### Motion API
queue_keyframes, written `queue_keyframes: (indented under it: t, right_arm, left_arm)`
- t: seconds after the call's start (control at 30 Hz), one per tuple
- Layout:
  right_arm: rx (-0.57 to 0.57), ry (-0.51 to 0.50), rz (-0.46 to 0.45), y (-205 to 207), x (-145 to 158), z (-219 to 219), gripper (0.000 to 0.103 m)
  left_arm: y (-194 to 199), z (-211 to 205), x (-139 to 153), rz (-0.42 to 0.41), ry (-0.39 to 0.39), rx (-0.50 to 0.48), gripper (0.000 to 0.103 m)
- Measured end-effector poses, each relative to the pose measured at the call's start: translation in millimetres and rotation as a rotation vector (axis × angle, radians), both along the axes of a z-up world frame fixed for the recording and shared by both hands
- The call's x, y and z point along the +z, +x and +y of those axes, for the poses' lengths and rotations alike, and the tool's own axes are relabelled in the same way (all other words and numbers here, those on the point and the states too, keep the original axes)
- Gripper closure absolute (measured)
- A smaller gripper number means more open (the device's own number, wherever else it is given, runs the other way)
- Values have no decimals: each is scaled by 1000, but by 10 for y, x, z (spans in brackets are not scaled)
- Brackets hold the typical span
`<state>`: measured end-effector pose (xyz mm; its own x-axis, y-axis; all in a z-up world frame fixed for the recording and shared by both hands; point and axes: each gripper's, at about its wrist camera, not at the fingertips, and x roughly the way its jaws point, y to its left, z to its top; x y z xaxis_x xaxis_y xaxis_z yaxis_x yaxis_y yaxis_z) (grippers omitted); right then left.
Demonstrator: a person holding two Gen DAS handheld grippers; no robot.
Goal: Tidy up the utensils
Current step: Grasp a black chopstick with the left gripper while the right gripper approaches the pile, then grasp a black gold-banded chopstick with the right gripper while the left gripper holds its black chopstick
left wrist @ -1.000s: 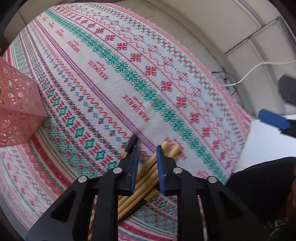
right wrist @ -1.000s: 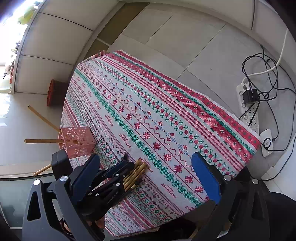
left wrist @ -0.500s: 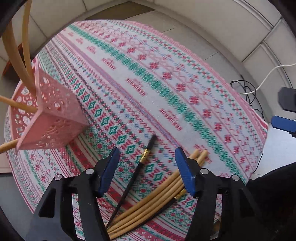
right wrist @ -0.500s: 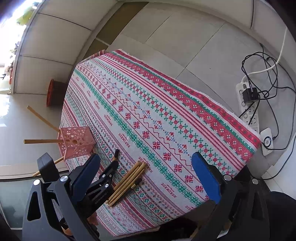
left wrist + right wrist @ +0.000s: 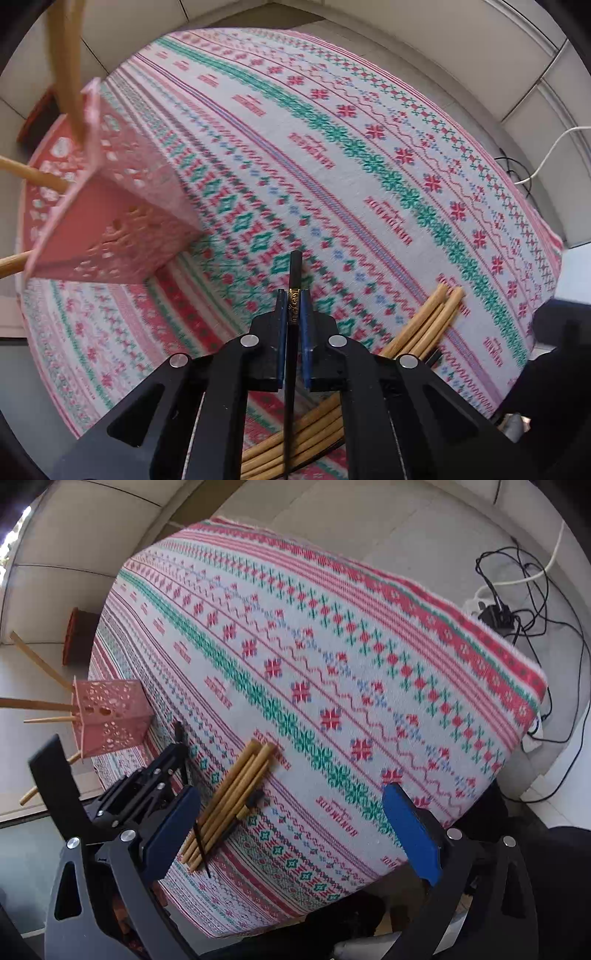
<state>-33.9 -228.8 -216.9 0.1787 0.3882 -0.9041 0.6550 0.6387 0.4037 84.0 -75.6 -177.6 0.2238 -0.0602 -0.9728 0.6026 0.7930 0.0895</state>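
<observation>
My left gripper (image 5: pixel 293 295) points down at the patterned tablecloth (image 5: pixel 369 166), its jaws closing with the pads pressed on a black chopstick (image 5: pixel 295 269) that has a gold band. In the right wrist view that left gripper (image 5: pixel 179 747) holds the black chopstick (image 5: pixel 201 843) just left of a bundle of bamboo chopsticks (image 5: pixel 236 786). The bamboo chopsticks (image 5: pixel 424 321) lie on the cloth to the right of the left gripper's fingers. A pink perforated holder (image 5: pixel 110 218) stands to the left with bamboo sticks in it. My right gripper (image 5: pixel 291 794) hangs open above the near table edge, with nothing between its pads.
A second dark-tipped chopstick (image 5: pixel 255 797) lies along the bamboo bundle. The pink holder (image 5: pixel 110 716) stands near the table's left edge. Cables and a power strip (image 5: pixel 495 613) lie on the floor beyond the far edge. A red round object (image 5: pixel 75 635) sits on the floor at left.
My left gripper opened, shifted left from the bamboo bundle to the black chopstick, closed on it and rose a little. My right gripper came nearer to the table.
</observation>
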Motion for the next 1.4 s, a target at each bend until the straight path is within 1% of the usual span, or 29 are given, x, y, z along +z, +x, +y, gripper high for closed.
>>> queue_keyframes:
  t: [0.03,0.07,0.1,0.13,0.2,0.27,0.37,0.47,0.6,0.67,0.8,0.93,1.03,1.13,1.23,1.3,1.4]
  right_arm:
    - [4,-3,16,-13,-46,73,8]
    - [5,-16,27,-23,-83,114,11]
    - [1,-45,39,-28,-111,165,18]
    - [-5,-78,50,-24,-136,198,20]
    - [-28,-131,70,-7,-179,221,31]
    - [-39,-182,89,19,-211,237,36]
    - [-30,-248,90,76,-216,318,37]
    - [-14,-305,104,149,-234,415,35]
    - [24,-373,116,226,-264,572,28]
    - [17,-365,111,238,-248,577,28]
    - [15,-282,107,276,-212,713,28]
    - [28,-304,114,282,-205,893,29]
    - [-14,-282,111,240,-177,927,31]
    - [-53,-247,110,146,-163,803,37]
    - [-27,-277,122,182,-172,779,38]
    - [-1,-312,128,201,-174,830,38]
    - [3,-339,135,234,-142,966,36]
  left_arm:
    - [-34,39,69,-14,-6,-5,97]
    - [-127,96,161,-33,-11,-10,97]
    - [-190,123,251,-56,-16,-15,97]
    - [-285,146,346,-78,-22,-20,97]
    - [-409,192,511,-115,-34,-32,97]
    - [-521,266,635,-144,-48,-45,97]
    - [-666,376,732,-170,-80,-56,97]
    - [-674,452,828,-187,-104,-51,97]
    - [-598,422,765,-196,-119,-42,97]
    - [-599,444,796,-201,-125,-39,97]
    - [-588,485,791,-207,-141,-25,97]
    - [-573,560,790,-205,-148,-5,97]
    - [-594,620,794,-204,-152,0,97]
    - [-602,674,805,-205,-157,7,97]
    - [-607,691,824,-208,-164,10,97]
    - [-622,692,841,-211,-169,7,97]
    - [-640,718,849,-215,-171,8,97]
